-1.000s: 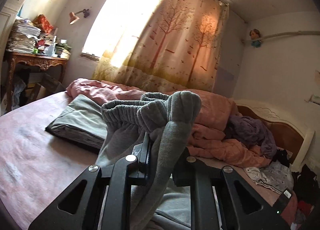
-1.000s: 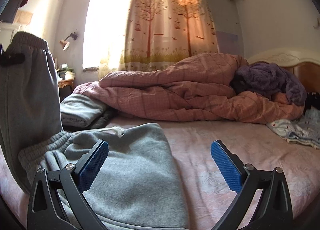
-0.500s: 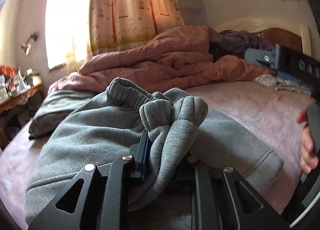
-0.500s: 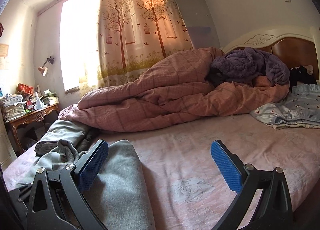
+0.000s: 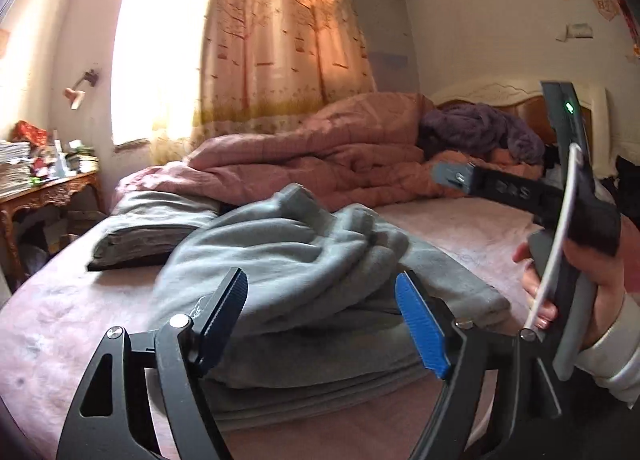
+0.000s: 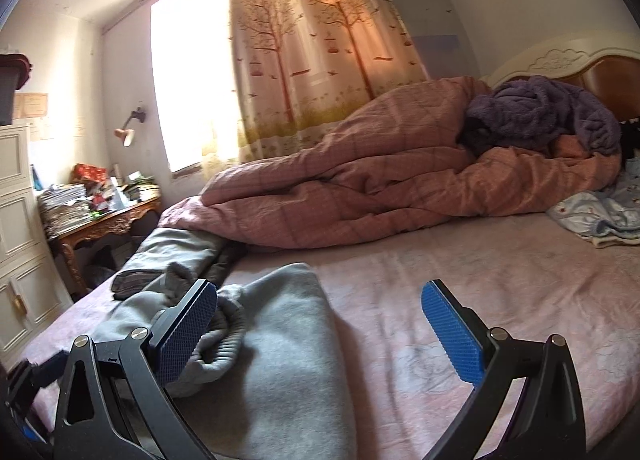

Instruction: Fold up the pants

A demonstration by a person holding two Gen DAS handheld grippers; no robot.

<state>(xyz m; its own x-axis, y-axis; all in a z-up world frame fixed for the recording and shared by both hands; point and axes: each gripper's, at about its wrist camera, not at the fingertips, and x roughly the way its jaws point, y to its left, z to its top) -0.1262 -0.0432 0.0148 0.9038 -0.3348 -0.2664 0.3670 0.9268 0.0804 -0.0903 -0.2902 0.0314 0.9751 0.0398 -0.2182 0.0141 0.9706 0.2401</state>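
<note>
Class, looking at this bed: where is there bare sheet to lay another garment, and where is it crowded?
Free: pink sheet between the grey pants, the quilt and the blue floral cloth. Crowded: the left, with the pants and folded grey clothes.

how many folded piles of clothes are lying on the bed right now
2. The grey pants lie folded on the pink sheet in front of the opening left gripper. A darker folded garment sits behind them, against the pink duvet. More may hide under the bedding.

Soft matt grey fleece pants (image 5: 288, 244), ribbed cuffs
</note>
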